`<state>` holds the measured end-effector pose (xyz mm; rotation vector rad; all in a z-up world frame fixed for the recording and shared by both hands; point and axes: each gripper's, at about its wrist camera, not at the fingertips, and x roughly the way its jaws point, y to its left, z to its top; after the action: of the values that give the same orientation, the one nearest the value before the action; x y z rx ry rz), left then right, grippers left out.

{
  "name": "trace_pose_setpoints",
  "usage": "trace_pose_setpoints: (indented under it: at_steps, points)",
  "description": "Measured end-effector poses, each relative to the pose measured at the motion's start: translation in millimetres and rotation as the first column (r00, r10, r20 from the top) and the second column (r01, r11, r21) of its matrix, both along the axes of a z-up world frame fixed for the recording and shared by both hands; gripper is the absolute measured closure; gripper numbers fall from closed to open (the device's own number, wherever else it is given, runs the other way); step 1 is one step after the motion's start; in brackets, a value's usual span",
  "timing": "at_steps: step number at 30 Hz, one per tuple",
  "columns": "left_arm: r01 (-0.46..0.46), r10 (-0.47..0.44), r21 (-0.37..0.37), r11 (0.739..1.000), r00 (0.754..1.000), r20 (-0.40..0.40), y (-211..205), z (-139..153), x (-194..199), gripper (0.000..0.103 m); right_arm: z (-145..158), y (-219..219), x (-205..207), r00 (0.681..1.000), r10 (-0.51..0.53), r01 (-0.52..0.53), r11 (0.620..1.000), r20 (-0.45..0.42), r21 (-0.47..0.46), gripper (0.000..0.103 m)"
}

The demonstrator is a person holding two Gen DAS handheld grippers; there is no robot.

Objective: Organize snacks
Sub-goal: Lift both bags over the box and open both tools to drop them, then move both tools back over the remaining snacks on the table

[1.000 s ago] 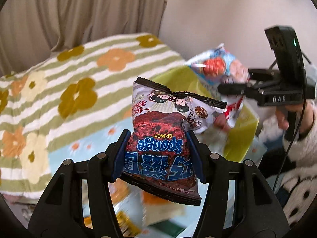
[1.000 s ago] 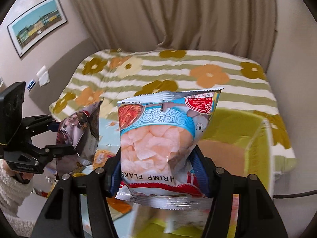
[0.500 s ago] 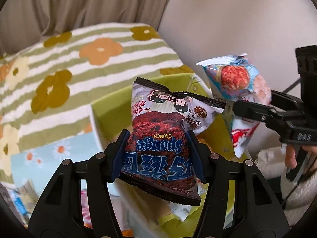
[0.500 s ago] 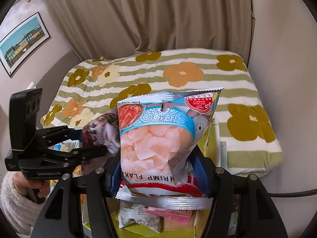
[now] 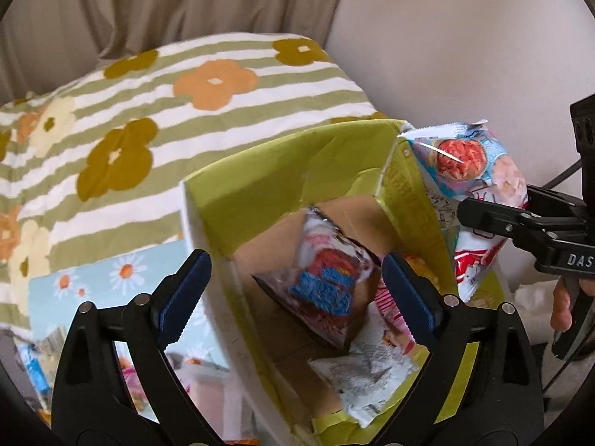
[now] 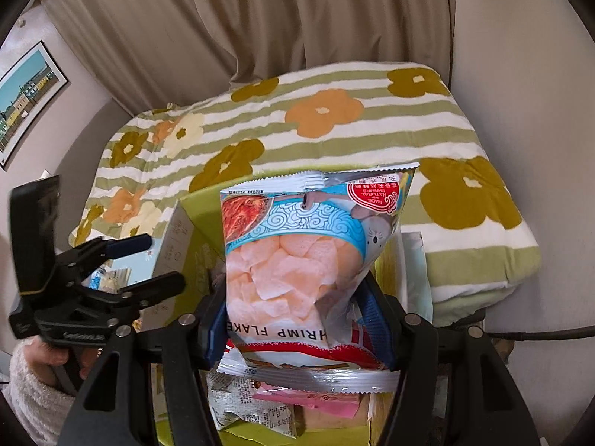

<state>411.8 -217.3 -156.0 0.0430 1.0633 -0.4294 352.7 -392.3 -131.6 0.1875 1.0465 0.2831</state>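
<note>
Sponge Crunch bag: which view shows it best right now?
Left wrist. The Sponge Crunch bag lies free inside the green box, between the just-opened jaws of the left gripper. In the right wrist view, the shrimp flakes bag in the right gripper hides it.

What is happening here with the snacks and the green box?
A person is putting snack packets into a green cardboard box that stands beside a flowered bedspread. The left gripper has just been opening its jaws; nothing is between them now, and the dark Sponge Crunch packet appears to be dropping into the box, blurred, above a white packet. The right gripper is clamped on a shrimp flakes bag over the box, not yet released.
</note>
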Motion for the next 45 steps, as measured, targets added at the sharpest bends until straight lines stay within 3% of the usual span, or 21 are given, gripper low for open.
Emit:
trace_pose_setpoints:
  at_steps: [7,9,11,12,21,31,39,45]
  points:
    - [-0.044,0.044,0.004,0.999,0.999,0.013,7.3,2.9,-8.4,0.01,-6.9,8.2,15.3,1.0,0.018,-0.018,1.0,-0.014,0.014,0.045]
    - [-0.055,0.055,0.007,0.998,0.998,0.02,8.4,5.0,-9.4,0.01,-9.5,11.4,21.6,1.0,0.018,-0.018,1.0,-0.014,-0.005,0.04]
    - [-0.066,0.065,0.015,0.998,0.997,0.033,10.0,8.9,-11.9,0.01,-10.6,11.1,24.6,1.0,-0.004,0.004,1.0,0.016,-0.024,0.006]
    - [-0.066,0.065,0.019,0.998,0.997,0.035,10.3,10.2,-13.2,0.01,-10.3,10.5,23.9,1.0,-0.008,0.008,1.0,0.025,-0.019,0.001]
    - [-0.105,0.104,0.006,0.994,0.993,0.048,13.3,22.0,-37.6,0.01,4.1,5.7,-6.6,0.999,0.009,-0.01,1.0,0.038,0.029,0.0]
    - [-0.193,0.19,0.009,0.981,0.975,0.113,34.9,52.9,-71.7,0.01,46.7,30.1,-30.8,0.978,0.123,-0.129,0.991,0.167,0.027,0.0]
    - [-0.329,0.323,0.013,0.944,0.933,0.157,84.4,74.2,-110.3,0.01,70.1,71.9,-45.9,0.942,0.241,-0.264,0.962,0.234,0.07,0.0]
    - [-0.417,0.408,0.015,0.909,0.895,0.179,139.6,85.8,-132.6,0.01,77.8,112.8,-59.7,0.914,0.296,-0.32,0.947,0.277,0.043,0.0]
